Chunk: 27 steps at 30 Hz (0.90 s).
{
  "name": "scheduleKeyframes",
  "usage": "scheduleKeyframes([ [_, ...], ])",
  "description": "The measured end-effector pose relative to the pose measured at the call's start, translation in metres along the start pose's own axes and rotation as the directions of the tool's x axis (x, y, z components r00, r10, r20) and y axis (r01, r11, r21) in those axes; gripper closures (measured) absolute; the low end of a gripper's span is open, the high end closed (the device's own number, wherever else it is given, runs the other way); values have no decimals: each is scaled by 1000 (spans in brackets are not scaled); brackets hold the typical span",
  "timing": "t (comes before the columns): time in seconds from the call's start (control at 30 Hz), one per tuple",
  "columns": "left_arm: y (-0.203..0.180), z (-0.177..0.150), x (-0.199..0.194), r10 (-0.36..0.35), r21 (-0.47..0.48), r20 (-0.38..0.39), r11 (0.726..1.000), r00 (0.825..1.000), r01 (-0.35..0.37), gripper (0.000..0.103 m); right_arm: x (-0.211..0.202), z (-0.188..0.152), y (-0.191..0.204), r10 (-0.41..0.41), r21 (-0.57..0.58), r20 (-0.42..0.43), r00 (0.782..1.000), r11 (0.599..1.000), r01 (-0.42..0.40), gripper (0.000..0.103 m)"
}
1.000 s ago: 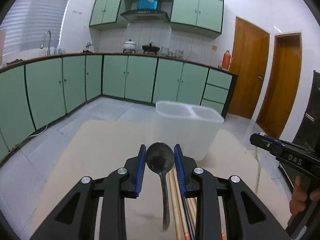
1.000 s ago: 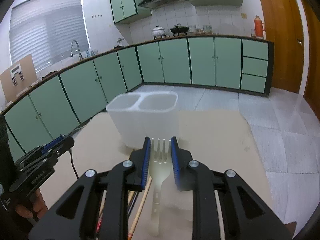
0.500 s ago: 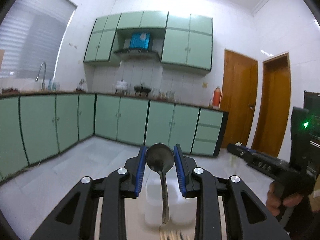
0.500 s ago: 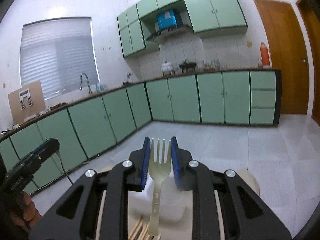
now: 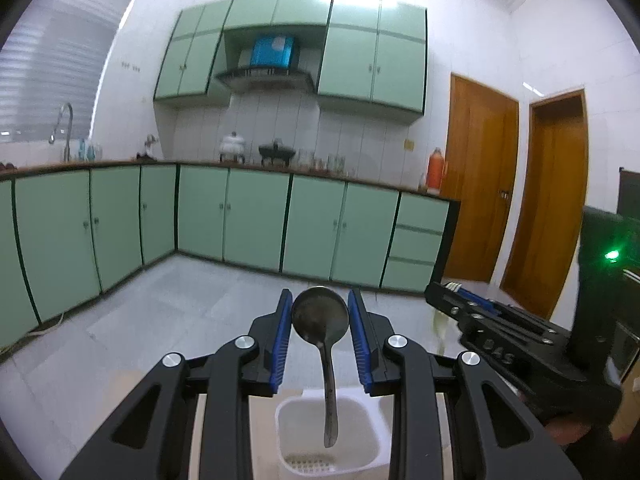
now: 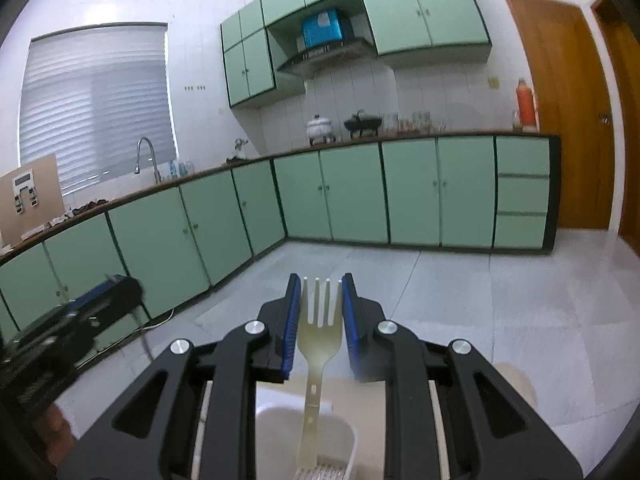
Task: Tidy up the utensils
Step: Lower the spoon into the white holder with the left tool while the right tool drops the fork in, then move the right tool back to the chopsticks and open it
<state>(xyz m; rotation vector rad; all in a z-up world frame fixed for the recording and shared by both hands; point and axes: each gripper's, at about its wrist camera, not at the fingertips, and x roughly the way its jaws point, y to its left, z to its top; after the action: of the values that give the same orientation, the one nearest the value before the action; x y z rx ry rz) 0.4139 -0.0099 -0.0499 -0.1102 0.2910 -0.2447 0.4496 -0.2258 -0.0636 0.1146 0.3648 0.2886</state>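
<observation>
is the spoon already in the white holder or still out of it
Out. The left gripper grips the spoon by its bowl, and the handle tip hangs above the white holder's open compartment, not down inside it.

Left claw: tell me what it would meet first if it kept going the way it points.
Nothing close: beyond the left claw and its spoon lies open floor, then probably the green cabinets; depth is unclear.

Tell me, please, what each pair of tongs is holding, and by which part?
Left tongs: metal spoon, gripped by its bowl. Right tongs: pale plastic fork, gripped by its head.
</observation>
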Motion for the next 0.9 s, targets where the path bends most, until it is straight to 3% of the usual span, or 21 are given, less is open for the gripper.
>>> scheduleKeyframes([
  [0.13,4,-19,8,3,-5,-52,1000,999,-3,75,-2,-15,2,24,6,-30,999,1000,-24,83],
  [0.27,5,-22,-1,12,-9,-57,1000,998,-12,68,-11,-21,3,26,19,-40,999,999,-25,75],
  [0.43,-1,-17,-32,28,8,-45,1000,999,-28,60,-47,-17,1,5,34,-20,1000,999,-5,63],
  [0.57,-7,-26,-67,47,20,-68,999,997,-46,52,-94,-31,5,-39,31,-9,999,999,39,46],
  [0.73,-19,-71,-117,60,44,-176,998,983,-53,47,-151,-83,16,-89,28,-64,994,995,91,41],
  [0.9,-25,-123,-153,71,68,-315,996,946,-52,47,-198,-154,35,-139,52,-183,973,987,151,41],
])
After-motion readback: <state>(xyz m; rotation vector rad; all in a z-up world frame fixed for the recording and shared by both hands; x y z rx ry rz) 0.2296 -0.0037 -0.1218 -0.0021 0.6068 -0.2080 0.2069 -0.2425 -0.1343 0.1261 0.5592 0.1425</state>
